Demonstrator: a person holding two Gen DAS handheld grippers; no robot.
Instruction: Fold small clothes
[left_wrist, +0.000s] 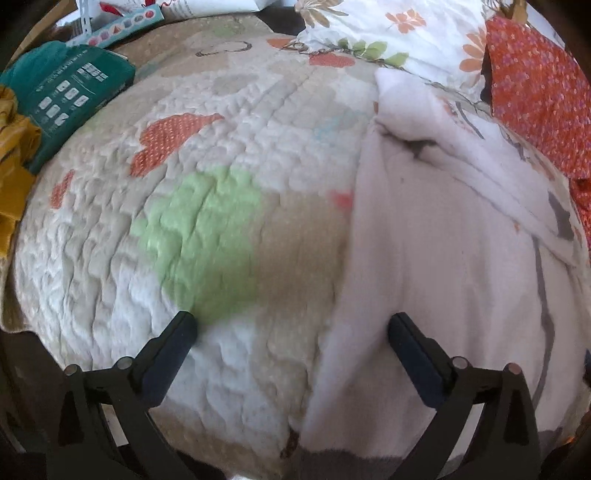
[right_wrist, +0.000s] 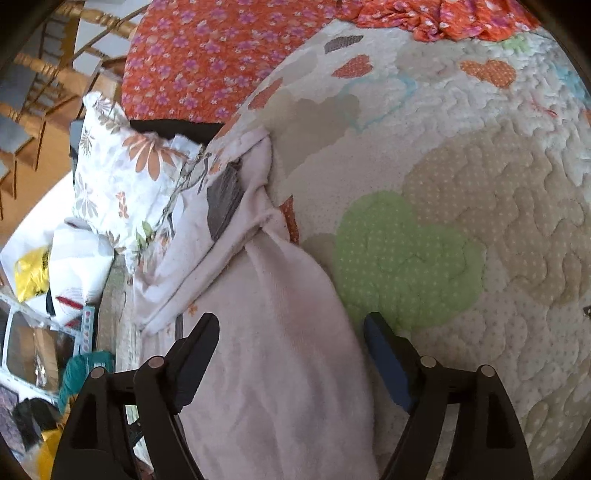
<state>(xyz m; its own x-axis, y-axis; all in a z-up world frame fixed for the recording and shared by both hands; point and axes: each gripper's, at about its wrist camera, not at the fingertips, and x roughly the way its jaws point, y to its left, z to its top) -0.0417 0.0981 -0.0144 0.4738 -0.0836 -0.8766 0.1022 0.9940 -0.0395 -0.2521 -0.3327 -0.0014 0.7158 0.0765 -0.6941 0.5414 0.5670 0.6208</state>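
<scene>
A small pale pink-white garment (left_wrist: 436, 258) with grey markings lies on the quilted bedspread (left_wrist: 221, 155), on the right of the left wrist view. My left gripper (left_wrist: 291, 325) hangs open above the garment's left edge, one finger over the quilt, the other over the cloth, nothing pinched. In the right wrist view the same garment (right_wrist: 280, 332) runs from the lower middle up to a folded part (right_wrist: 240, 192). My right gripper (right_wrist: 291, 328) is open over it, with cloth lying between the fingers and no pad pressing on it.
A floral pillow (left_wrist: 388, 29) and an orange flowered cloth (left_wrist: 535, 99) lie beyond the garment. A teal package (left_wrist: 70, 96) and yellow fabric (left_wrist: 14, 147) sit at the quilt's left edge. A wooden chair (right_wrist: 44, 81) stands beside the bed, clutter (right_wrist: 48, 280) below it.
</scene>
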